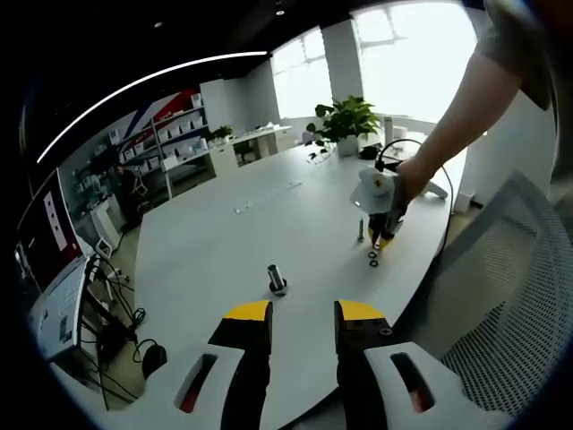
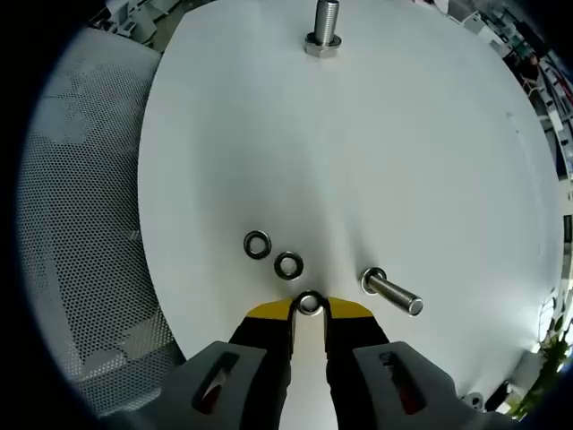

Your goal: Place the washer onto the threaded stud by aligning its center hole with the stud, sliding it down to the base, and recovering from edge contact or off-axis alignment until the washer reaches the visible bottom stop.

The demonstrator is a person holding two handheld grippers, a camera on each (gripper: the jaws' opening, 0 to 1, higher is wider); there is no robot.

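The left gripper (image 1: pixel 303 313) hangs low over the near edge of the white table (image 1: pixel 233 242), its yellow-tipped jaws parted with bare tabletop between them. Just ahead of it in the left gripper view a bolt (image 1: pixel 277 279) stands upright on its head. Further right in that view the right gripper (image 1: pixel 383 235) points down at the table in a person's hand (image 1: pixel 407 175), with a second upright stud (image 1: pixel 361 229) just beside it and small rings on the surface below.

In the right gripper view the right gripper's (image 2: pixel 309 309) jaws are closed on a washer (image 2: pixel 309 304), pinched at the tips so its center hole faces the camera, its flat faces roughly parallel to the table. Two loose washers (image 2: pixel 272 254) lie flat just ahead and to the left. To the right of the tips stands the threaded stud (image 2: pixel 390 291); it reads as slanted toward the lower right, its base ring nearest the washer. Another bolt (image 2: pixel 324 27) stands far across the table.

A mesh chair (image 2: pixel 81 224) sits at the table's edge. The room beyond holds shelving (image 1: pixel 175 134), a potted plant (image 1: pixel 345 121) and bright windows (image 1: pixel 412 54)
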